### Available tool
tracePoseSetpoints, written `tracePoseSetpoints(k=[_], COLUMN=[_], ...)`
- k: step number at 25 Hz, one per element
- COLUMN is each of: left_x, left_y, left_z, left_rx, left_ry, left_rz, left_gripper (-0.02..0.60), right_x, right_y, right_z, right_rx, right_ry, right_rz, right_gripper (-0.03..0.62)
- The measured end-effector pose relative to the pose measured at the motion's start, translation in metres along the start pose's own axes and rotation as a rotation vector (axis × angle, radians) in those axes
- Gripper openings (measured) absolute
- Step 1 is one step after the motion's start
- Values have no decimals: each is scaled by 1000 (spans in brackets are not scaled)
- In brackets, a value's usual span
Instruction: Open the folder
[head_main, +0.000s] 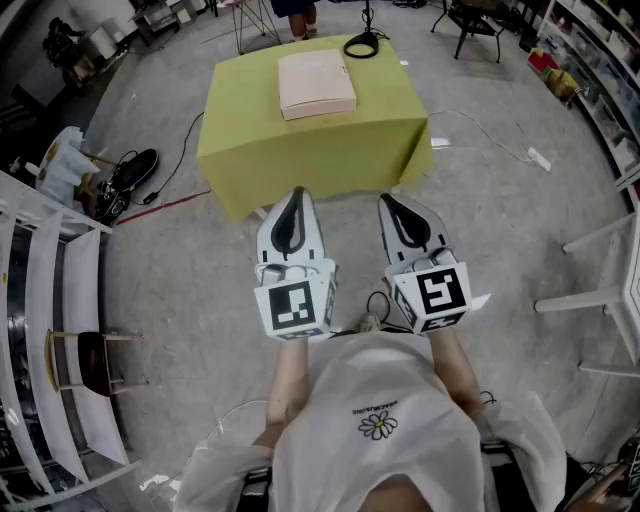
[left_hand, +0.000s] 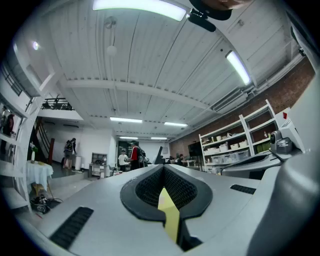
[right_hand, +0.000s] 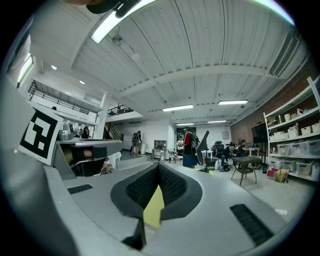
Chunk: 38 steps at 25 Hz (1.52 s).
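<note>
Yellow-green clothed table (head_main: 232, 150) bears a beige rectangular folder (head_main: 316, 84), well apart at twelve o'clock. Left claw (head_main: 295, 205) and right claw (head_main: 392, 207) are clenched, empty.

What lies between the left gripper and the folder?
In the head view, only bare yellow-green tablecloth lies between the left gripper and the folder.

Cloth-covered table on a grey floor (head_main: 190, 270)
The yellow-green table (head_main: 310, 150) bears a closed beige folder (head_main: 316, 84) near its far middle and a coiled black cable (head_main: 362, 44) at the far edge.
</note>
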<state>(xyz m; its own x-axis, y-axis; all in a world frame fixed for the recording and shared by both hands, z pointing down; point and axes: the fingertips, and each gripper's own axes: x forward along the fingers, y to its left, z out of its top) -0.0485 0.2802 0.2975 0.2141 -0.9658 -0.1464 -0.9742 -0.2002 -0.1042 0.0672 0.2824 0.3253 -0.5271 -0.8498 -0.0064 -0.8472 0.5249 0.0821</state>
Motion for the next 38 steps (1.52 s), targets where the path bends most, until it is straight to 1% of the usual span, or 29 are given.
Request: tracePoseSetpoints(k=[4, 7, 9, 11, 12, 14, 17, 21, 28, 31, 34, 38], left_x=[1, -1, -2, -1, 1, 4, 2, 6, 8, 3, 3, 14], left_y=[-3, -3, -4, -6, -8, -10, -7, 0, 1, 3, 8, 17], left_z=[1, 5, 6, 2, -1, -7, -10, -10, -12, -23, -33, -39], left_rx=[-19, -36, -41, -22, -12, 5, 29, 36, 9, -17, -27, -36], left_ry=[-46, -55, -47, -19, 3, 40, 50, 46, 33, 57, 80, 84], left_rz=[-1, -5, -16, -32, -43, -51, -38, -20, 6, 17, 39, 60], left_gripper=[14, 14, 14, 14, 14, 15, 15, 15, 14, 14, 14, 14], right_x=[-1, -2, -2, -1, 0, 3, 6, 14, 14, 13, 14, 22], right_y=[-1, -2, -2, -1, -2, -4, -2, -2, -11, -11, -12, -16], right_z=[-6, -4, 1, 5, 5, 3, -3, -9, -18, -26, -31, -36], right_rx=[-2, 8, 50, 104, 116, 106, 97, 101, 127, 133, 133, 145], right_ry=[6, 1, -27, -52, -52, -37, -15, 3, 11, 31, 44, 60], right_rz=[18, 17, 23, 47, 51, 38, 30, 33, 29, 37, 47, 59], right_gripper=[12, 12, 12, 12, 12, 12, 12, 12, 12, 12, 12, 12])
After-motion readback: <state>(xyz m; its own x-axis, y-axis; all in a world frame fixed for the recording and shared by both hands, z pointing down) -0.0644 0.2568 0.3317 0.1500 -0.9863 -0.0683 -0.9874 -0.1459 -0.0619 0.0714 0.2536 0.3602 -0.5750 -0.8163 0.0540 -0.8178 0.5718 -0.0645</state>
